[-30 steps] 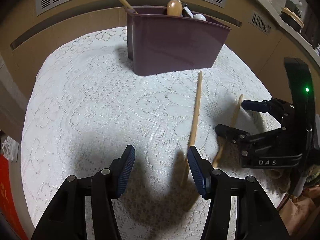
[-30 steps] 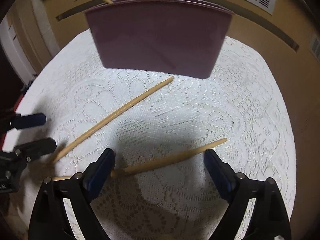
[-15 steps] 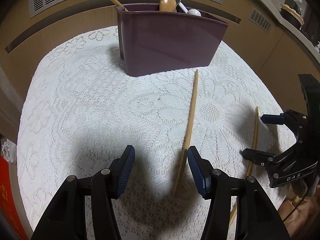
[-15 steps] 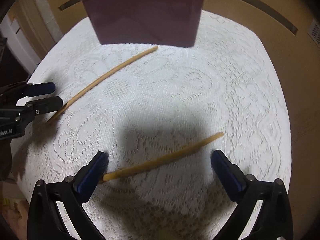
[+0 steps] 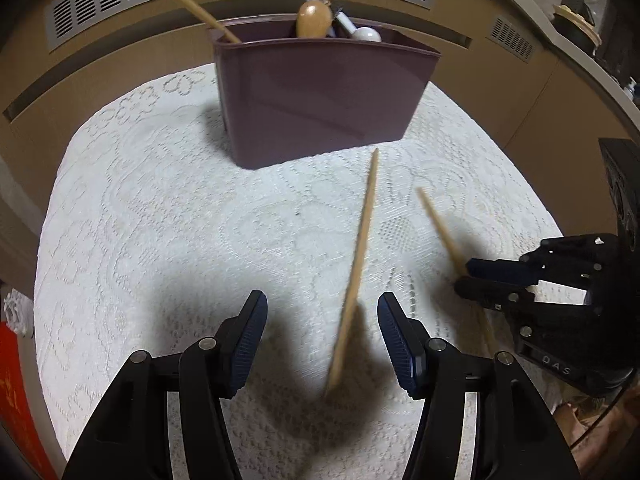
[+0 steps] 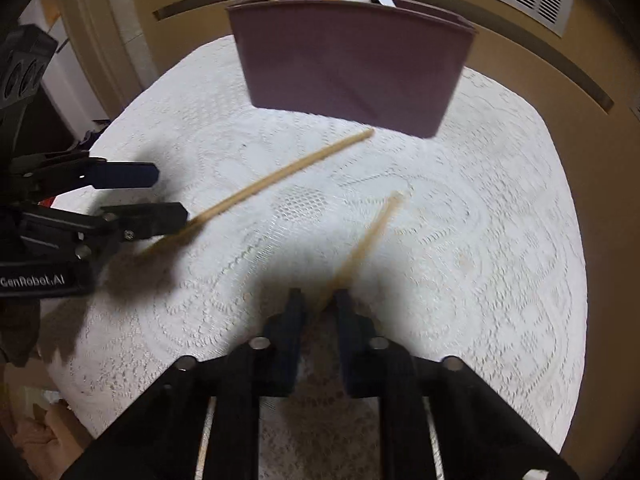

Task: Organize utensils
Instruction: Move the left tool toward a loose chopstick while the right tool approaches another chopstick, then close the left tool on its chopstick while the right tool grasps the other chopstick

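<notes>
Left wrist view showed my left gripper (image 5: pixel 322 340) nearest, its blue pads (image 5: pixel 250 344) apart and pressing on nothing. One chopstick (image 5: pixel 356 268) lay on the lace cloth (image 5: pixel 160 240), its near end in the gap between those pads, closer to the right-hand one, and its far end pointing toward the bin (image 5: pixel 320 96). I could not tell whether that near end touched a pad. Off to the right my right gripper (image 5: pixel 464 278) was clamped on a second chopstick (image 5: pixel 440 228), whose free end slanted away over the cloth, well apart from the first stick's tip. That gripper's jaws had just been closing, and the stick was between them.

From the right wrist view, my right fingers (image 6: pixel 292 320) stood close together with the second chopstick (image 6: pixel 368 236) pinched between them, blurred, running up and to the right. At the left edge my left gripper (image 6: pixel 160 196) hung with its fingers apart, the lower one over the near end of the first chopstick (image 6: pixel 288 176). Beyond both sticks the plum bin (image 6: pixel 352 64) stood upright at the far side of the cloth, just past the first stick's tip. Out of it rose a third chopstick (image 5: pixel 184 4), a wooden spoon (image 5: pixel 314 20) and a white spoon (image 5: pixel 366 34)
</notes>
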`<state>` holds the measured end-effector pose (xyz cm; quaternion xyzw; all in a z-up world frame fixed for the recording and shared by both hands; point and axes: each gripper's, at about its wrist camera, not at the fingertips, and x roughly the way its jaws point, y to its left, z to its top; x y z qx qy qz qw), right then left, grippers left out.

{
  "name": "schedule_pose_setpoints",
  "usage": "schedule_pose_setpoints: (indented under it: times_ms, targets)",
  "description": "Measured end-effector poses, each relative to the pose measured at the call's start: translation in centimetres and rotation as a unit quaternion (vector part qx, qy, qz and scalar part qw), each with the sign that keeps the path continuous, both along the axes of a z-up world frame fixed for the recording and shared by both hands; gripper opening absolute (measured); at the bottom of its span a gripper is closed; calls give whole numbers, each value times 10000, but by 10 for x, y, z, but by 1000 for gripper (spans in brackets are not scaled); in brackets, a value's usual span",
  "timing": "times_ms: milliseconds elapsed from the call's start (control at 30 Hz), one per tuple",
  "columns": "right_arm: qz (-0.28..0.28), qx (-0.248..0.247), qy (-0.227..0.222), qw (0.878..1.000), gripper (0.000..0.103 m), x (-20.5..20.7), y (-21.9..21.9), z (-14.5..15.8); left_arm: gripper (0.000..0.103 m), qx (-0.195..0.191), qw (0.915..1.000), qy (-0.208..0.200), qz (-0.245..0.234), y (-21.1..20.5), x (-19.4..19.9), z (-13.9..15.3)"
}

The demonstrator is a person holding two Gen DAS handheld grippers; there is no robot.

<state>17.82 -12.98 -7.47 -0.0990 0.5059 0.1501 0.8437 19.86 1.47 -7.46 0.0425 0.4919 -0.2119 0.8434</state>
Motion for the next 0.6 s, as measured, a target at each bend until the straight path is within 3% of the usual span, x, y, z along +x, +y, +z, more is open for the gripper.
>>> schedule_pose_setpoints:
  times_ms: [133,233,333,400,600]
  targets:
    - [-53,139,-9,9999,6,-4,-23,7,55,49,9997,95,-237,-18,9,1]
    - [-223,238,8,9995,6,-8,-48,7,41,137,9987,234,-420,-36,23,-4]
    - [-261,376,108,9989,6,-10,-62,6,30,524,9965,373,-538,-59,44,-11]
    - [-236,405,115,9988,6,-11,-62,5,28,782,9943,340,-634,-71,50,-12]
    - [-210,460,13,9987,7,-11,-64,2,15,1203,9878,382,-917,-93,54,-11]
